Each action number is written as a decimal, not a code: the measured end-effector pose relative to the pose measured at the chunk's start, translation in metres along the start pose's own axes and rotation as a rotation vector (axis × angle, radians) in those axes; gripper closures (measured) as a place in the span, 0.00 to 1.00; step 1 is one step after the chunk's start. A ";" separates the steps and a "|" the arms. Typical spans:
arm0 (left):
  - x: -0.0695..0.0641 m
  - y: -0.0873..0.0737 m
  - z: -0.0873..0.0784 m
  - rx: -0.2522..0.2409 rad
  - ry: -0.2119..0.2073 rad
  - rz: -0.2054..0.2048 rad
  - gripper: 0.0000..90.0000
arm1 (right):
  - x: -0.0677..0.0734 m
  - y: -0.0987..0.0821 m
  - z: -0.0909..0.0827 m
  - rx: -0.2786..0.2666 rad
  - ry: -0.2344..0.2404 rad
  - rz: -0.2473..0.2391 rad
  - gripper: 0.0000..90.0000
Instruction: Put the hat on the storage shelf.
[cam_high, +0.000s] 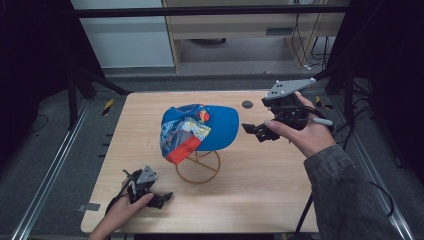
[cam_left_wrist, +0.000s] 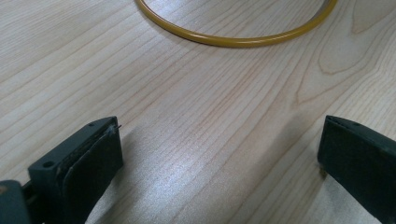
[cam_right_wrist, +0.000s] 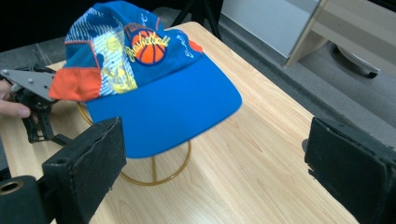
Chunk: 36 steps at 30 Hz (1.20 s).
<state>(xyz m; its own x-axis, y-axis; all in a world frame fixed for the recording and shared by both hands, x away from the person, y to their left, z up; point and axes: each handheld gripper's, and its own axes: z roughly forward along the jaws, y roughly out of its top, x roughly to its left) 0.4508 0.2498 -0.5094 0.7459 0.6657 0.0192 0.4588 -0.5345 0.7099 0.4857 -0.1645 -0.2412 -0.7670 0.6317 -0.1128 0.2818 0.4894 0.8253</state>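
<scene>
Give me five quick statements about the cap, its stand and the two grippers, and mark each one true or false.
1. The cap sits on a gold wire stand. True.
2. The right gripper is shut on the cap's brim. False: its jaws are open and apart from the cap.
3. The left gripper is low by the table's near edge, jaws open. True.
4. The cap lies flat on the table. False: the stand holds it up.
5. The cap's front patch shows an orange basketball. True.
</scene>
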 end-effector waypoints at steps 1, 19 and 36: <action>0.000 0.000 0.000 -0.001 0.001 0.000 0.00 | -0.001 -0.001 -0.001 0.002 -0.002 0.002 0.06; 0.000 0.000 0.000 -0.001 0.001 0.000 0.00 | -0.012 -0.027 -0.014 0.005 -0.035 0.052 0.06; 0.000 0.000 0.000 -0.002 0.002 0.000 0.00 | -0.024 -0.055 -0.019 0.005 -0.091 0.125 0.06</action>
<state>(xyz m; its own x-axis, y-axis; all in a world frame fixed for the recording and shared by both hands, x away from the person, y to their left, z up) 0.4508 0.2498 -0.5095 0.7453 0.6664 0.0205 0.4578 -0.5338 0.7110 0.4780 -0.2179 -0.2734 -0.6703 0.7397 -0.0597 0.3745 0.4066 0.8333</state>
